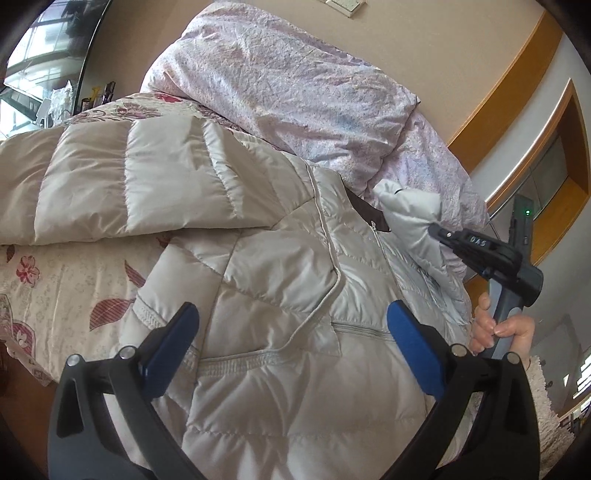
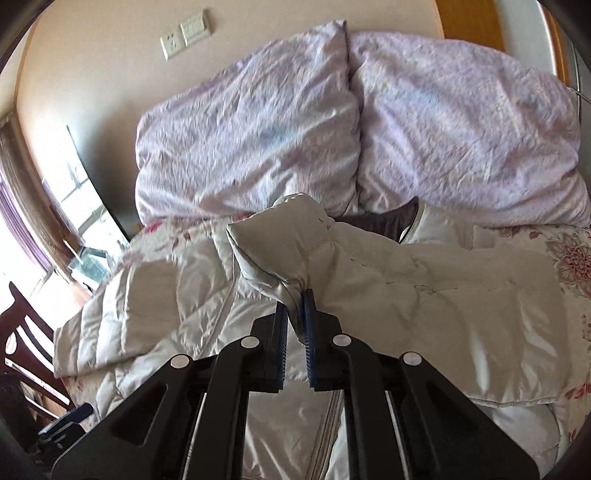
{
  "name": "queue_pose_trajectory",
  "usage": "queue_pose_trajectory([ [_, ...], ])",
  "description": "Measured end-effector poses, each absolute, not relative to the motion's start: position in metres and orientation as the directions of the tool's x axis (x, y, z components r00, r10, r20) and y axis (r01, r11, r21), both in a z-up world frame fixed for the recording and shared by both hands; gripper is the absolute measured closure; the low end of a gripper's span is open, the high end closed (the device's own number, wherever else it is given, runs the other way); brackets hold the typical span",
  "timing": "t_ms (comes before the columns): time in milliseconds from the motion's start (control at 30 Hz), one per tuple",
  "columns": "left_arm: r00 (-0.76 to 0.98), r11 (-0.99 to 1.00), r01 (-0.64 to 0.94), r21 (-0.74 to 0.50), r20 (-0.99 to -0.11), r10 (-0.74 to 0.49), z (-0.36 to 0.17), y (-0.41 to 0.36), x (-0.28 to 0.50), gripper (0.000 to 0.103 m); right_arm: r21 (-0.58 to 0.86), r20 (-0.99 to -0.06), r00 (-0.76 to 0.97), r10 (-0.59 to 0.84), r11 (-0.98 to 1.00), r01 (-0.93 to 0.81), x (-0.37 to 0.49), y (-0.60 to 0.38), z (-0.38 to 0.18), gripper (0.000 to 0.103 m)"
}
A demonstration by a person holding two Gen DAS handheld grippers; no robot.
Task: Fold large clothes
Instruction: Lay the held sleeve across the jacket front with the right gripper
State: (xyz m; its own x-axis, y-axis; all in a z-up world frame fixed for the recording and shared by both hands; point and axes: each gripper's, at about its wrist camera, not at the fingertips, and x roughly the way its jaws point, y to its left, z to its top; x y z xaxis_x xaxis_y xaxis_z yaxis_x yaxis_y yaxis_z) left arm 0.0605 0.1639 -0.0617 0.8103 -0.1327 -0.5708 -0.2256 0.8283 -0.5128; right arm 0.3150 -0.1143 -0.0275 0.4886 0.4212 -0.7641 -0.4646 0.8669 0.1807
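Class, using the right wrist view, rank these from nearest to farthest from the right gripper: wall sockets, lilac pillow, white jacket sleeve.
1. White padded jacket sleeve, clamped in the right gripper.
2. Lilac crinkled pillow, behind, slightly left.
3. White wall sockets, upper left, on the wall.

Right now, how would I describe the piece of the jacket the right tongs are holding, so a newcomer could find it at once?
Start at the two lilac pillows against the wall. Just below them a pale quilted down jacket lies on the floral bedspread. The piece is its cuffed sleeve end, bunched and lifted by the shut right tongs, unlike the other sleeve lying flat.
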Motion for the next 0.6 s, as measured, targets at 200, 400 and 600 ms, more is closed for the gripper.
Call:
queue_pose_trajectory([
  [200, 0.819, 0.85, -0.242, -0.468, -0.568, -0.079, -0.06, 0.165, 0.057, 0.002, 0.034, -0.832, 0.462, 0.309, 0.858, -0.513, 0.295, -0.087, -0.069, 0.093],
  [400, 0.851, 0.86, -0.227, -0.458, -0.522, -0.054, -0.054, 0.163, 0.051, 0.002, -0.154, -0.85, 0.493, 0.184, 0.809, -0.567, 0.277, -0.066, -0.088, 0.072],
  [600, 0.86, 0.853, -0.238, -0.465, -0.51, -0.038, -0.047, 0.176, 0.042, 0.002, -0.064, -0.852, 0.429, 0.3, 0.754, -0.654, 0.255, -0.069, -0.065, 0.053],
])
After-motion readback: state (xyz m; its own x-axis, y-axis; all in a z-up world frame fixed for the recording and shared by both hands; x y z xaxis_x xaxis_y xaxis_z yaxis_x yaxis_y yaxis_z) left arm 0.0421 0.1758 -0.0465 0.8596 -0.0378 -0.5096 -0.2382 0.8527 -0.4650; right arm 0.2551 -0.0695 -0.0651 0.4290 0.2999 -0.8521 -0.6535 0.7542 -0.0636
